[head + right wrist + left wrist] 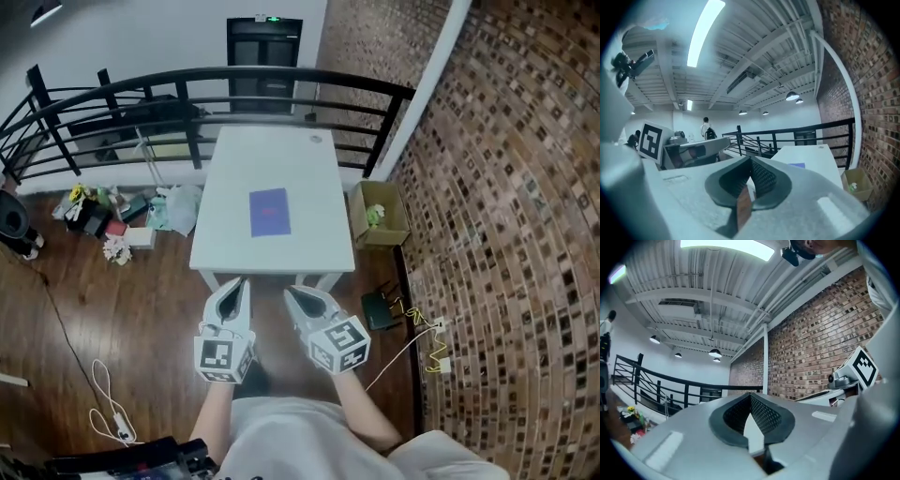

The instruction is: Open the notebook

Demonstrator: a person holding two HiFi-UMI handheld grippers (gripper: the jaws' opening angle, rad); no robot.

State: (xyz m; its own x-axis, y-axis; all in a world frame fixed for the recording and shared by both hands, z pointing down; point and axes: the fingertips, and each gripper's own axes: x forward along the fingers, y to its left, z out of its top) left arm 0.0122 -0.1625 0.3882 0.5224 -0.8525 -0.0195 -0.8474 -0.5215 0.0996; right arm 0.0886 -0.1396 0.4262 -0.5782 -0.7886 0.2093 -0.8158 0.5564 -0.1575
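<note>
A purple notebook (270, 212) lies closed at the middle of a white table (234, 169). Both grippers hang over the wooden floor just short of the table's near edge, side by side, pointing toward it. My left gripper (239, 284) has its jaws together with nothing between them; its own view (750, 394) shows ceiling and brick wall, not the notebook. My right gripper (292, 292) is shut and empty too. In the right gripper view (751, 161) the notebook (797, 165) shows as a thin purple strip on the table (813, 154) ahead.
A black railing (187, 89) curves behind the table. An open cardboard box (379, 214) stands on the floor at its right, beside a brick wall (506, 187). Flowers and bags (112, 220) clutter the floor at left. Cables (422, 333) and a black device (380, 309) lie at right.
</note>
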